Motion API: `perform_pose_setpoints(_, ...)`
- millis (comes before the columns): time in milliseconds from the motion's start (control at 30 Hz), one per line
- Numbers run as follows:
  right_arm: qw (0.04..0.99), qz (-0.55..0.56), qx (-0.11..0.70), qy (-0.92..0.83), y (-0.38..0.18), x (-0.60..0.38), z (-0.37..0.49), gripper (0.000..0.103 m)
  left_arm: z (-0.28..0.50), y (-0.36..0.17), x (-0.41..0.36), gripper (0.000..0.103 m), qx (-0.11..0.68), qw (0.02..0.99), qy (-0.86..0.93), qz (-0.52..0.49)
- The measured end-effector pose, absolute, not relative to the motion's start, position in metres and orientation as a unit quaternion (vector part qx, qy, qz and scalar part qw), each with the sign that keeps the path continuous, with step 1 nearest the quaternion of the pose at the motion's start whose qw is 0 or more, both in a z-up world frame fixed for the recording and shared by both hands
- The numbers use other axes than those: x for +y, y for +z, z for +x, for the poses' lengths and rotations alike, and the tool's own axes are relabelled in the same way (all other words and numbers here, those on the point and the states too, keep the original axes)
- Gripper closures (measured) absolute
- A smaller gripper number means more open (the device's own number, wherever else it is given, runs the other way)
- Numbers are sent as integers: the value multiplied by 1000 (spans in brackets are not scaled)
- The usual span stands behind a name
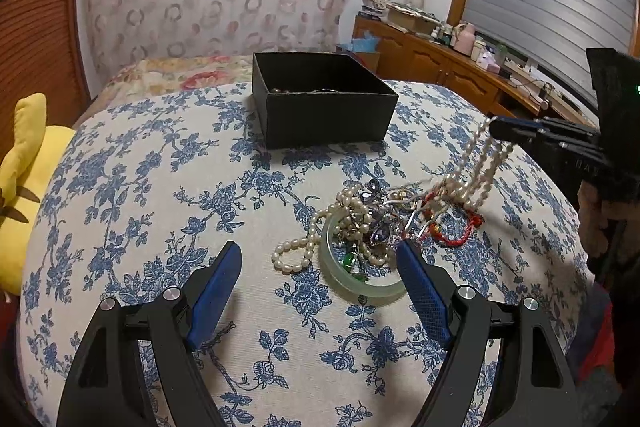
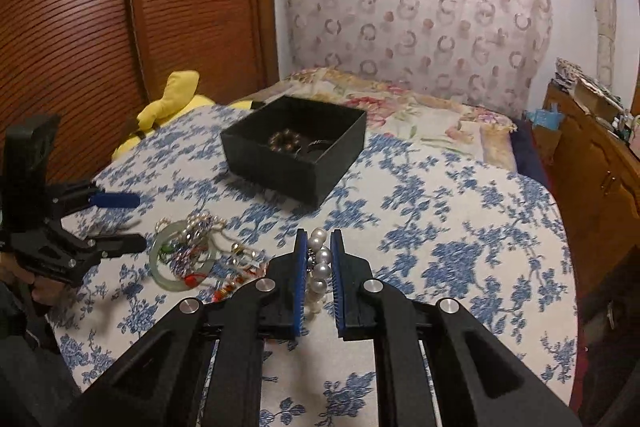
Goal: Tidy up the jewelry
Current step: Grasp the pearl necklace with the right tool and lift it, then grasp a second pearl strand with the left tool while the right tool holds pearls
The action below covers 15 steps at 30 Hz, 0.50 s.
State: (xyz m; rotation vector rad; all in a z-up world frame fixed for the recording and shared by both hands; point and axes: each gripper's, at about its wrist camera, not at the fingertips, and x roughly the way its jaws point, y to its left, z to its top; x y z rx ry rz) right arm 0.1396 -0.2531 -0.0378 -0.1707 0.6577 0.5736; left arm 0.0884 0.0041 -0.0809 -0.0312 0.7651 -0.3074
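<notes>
The right claw [image 2: 319, 241] clamps a white pearl strand [image 1: 482, 163] that hangs downward. The left claw [image 1: 320, 253] gapes apart. Only the right wrist view shows beads inside the black square box [image 2: 294, 151].

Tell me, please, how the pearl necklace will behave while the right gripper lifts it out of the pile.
The pearl necklace hangs in limp loops from the right gripper, so it is probably floppy and will swing. Its lower end reaches the jewelry pile, so it may drag the red cord along.

One black box [image 1: 320, 107], one green bangle [image 1: 360, 287], two grippers and one yellow plush toy [image 1: 24, 187] (partly cut off) are counted.
</notes>
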Motion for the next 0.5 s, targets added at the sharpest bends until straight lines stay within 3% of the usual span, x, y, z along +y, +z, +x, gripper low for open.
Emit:
perform_pose_setpoints(267,918,-78,287,261,-15,-265,137,90,91,-82,10,27,378,914,-146,-14)
perform_pose_setpoints(500,914,-86,302,257,-25,-264,139,90,96,-85,22,63,391,909,-146,-23)
